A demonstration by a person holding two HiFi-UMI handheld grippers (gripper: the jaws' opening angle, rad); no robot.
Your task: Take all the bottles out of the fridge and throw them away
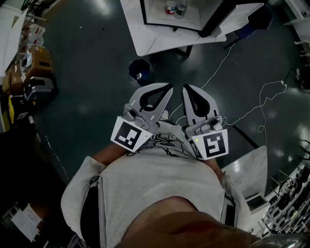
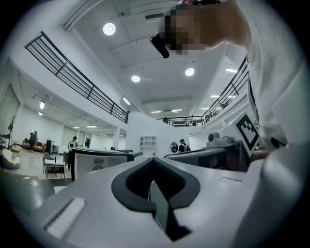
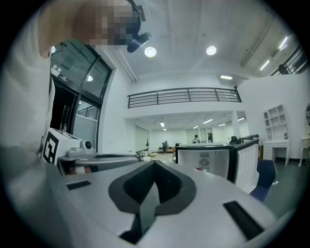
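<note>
Two small bottles (image 1: 175, 8) stand inside a black-framed box at the top of the head view, far from both grippers. I hold both grippers level against my chest, side by side. The left gripper (image 1: 169, 87) has its fingertips pressed together with nothing between them. The right gripper (image 1: 185, 87) is shut and empty as well. In the left gripper view the left gripper (image 2: 154, 161) points across an open office, and the right gripper (image 3: 155, 164) does the same in the right gripper view. No bottle shows in either gripper view.
The black-framed box rests on a white table (image 1: 147, 38). A dark blue bin (image 1: 140, 70) stands on the floor below it. White cables (image 1: 261, 104) trail across the dark floor at right. Cluttered shelves (image 1: 31, 68) line the left edge. Partitioned desks (image 3: 218, 160) stand ahead.
</note>
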